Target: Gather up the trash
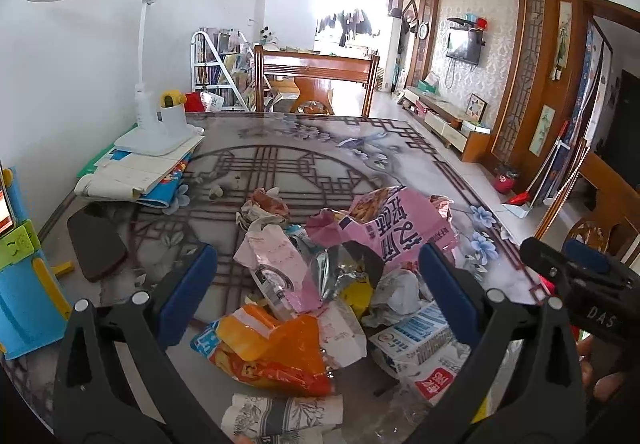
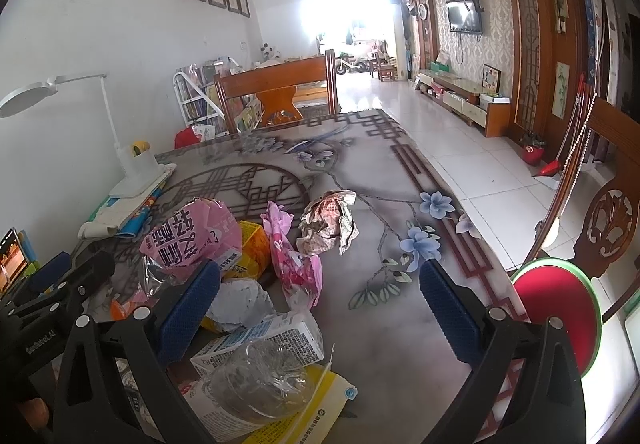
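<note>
Trash (image 1: 320, 268) lies heaped on the near part of the surface (image 2: 400, 179). My left claw (image 1: 318, 284) gapes wide over it; my right claw (image 2: 320, 292) gapes wide, empty, just right.

Crinkled packaging on a glossy tabletop

The pink snack bag (image 1: 394, 222) is shiny foil-lined plastic, the orange wrapper (image 1: 280, 350) glossy film, the milk carton (image 2: 266, 340) matt printed card, the crushed bottle (image 2: 260, 384) clear plastic; the patterned table (image 2: 400, 203) looks smooth and reflective.
</note>
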A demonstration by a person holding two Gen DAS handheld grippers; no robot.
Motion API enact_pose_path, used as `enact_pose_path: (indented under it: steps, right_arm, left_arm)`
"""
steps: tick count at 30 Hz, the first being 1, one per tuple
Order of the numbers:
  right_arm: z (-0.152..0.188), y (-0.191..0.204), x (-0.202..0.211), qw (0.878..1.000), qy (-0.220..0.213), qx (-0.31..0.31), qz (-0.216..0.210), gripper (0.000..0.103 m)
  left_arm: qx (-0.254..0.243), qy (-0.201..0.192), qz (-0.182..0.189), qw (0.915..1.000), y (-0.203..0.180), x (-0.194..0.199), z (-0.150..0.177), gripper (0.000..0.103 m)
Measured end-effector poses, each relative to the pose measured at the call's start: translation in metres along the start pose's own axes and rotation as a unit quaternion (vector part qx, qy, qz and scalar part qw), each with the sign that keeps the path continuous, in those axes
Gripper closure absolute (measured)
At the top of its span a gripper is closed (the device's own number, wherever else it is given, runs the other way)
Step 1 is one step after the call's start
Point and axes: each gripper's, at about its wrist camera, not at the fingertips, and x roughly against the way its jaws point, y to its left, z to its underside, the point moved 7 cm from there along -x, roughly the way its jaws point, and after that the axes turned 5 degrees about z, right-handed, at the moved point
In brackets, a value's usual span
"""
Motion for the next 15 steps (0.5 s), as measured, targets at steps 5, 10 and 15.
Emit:
enact_pose_path:
  steps: [5,10,15]
  right_arm:
    - [0.0009,-0.0007,-0.0005,1.000,0.003,-0.001,0.000,0.007]
    - [-0.0003,-0.0002,-0.0015,1.000,0.005,-0.001,0.000,0.007]
    - [0.0004,0.0009,-0.0036,1.000,0.012,0.001,0.000,0.007]
  left_arm:
    - [0.000,0.002,0.000,1.0000,0.0000,-0.0010,-0.0007,0.004]
    - [0.005,0.003,0.001,1.0000,0.0004,-0.0001,-0.0002,0.004]
    - [0.012,0.006,0.001,0.9999,0.0009,-0.0007,0.0013,0.004]
